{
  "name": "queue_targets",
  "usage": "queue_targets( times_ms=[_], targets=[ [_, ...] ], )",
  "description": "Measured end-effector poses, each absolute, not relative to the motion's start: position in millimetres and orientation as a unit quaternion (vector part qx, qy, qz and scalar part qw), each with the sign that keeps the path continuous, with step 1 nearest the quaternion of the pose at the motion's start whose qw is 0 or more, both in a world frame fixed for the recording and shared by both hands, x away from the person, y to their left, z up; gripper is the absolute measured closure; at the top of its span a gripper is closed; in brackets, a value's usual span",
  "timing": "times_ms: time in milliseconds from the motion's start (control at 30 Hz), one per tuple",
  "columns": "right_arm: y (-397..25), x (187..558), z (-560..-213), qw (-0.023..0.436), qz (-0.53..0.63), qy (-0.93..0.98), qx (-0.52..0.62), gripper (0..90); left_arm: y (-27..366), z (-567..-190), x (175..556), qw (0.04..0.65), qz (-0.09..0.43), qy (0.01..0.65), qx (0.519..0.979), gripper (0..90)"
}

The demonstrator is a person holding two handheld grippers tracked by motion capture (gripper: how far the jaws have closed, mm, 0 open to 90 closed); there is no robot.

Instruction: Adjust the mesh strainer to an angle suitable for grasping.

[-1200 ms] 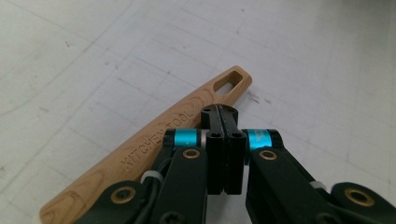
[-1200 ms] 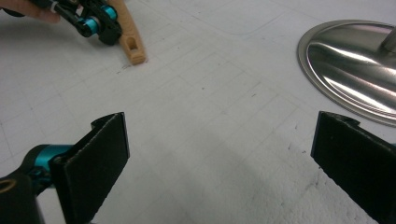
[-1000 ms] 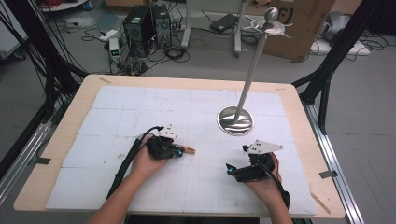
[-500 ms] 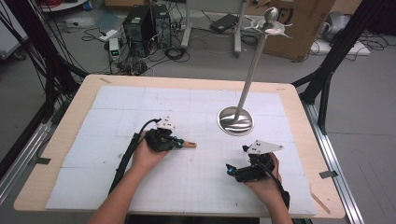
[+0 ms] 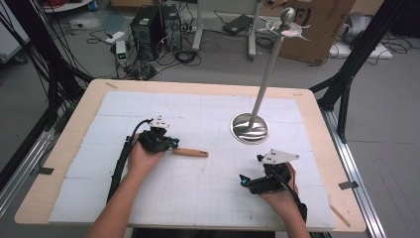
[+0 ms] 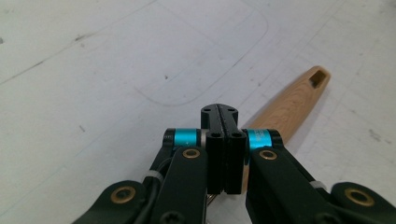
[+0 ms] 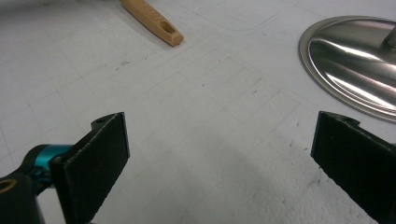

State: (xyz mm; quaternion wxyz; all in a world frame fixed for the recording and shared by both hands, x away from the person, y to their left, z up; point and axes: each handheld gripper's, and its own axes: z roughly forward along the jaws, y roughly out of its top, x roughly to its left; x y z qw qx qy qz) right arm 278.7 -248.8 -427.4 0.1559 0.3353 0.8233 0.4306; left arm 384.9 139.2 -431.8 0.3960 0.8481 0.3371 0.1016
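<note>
You held a gripper in each hand over a wooden desk (image 5: pixel 59 163) covered by a white gridded mat (image 5: pixel 198 193). Your left gripper (image 5: pixel 166 144), left of the desk's middle, had its jaws pressed together around one end of a wooden-handled tool (image 5: pixel 190 152). The handle, with a hanging slot at its tip, pointed toward the desk's right edge. Your right gripper (image 5: pixel 243 181) waited near the front edge on the right, jaws spread wide and gripping nothing. A tall metal stand (image 5: pixel 250 128) with hooks on top stood on its round base toward the back right.

By the look of it, the tool was grasped but not yet hung; carrying it to the stand was left.

The tool's working end was hidden behind the left jaws, so its kind could not be told. From the high view I could not tell whether the handle was lifted or resting on the mat.
</note>
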Motion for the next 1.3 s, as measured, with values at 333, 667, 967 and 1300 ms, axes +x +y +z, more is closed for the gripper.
queue_targets(
  times_ms=[333, 667, 967, 1300],
  targets=[
    [-248.6, 278.6, -427.9, 0.155, 0.431, 0.823, 0.336, 3.1, 146.8, -437.2, 377.6, 0.358, 0.106, 0.342, 0.862, 89.7],
    [-247.5, 278.2, -428.1, 0.156, 0.429, 0.825, 0.334, 3.1, 156.5, -436.3, 350.7, 0.362, 0.088, 0.326, 0.869, 89.7],
    [-246.5, 278.5, -429.0, 0.155, 0.427, 0.826, 0.332, 3.1, 159.2, -434.2, 331.0, 0.357, 0.081, 0.313, 0.876, 89.7],
    [-246.2, 278.3, -429.0, 0.155, 0.427, 0.826, 0.333, 3.1, 162.3, -436.5, 316.8, 0.375, 0.075, 0.307, 0.872, 89.7]
  ],
)
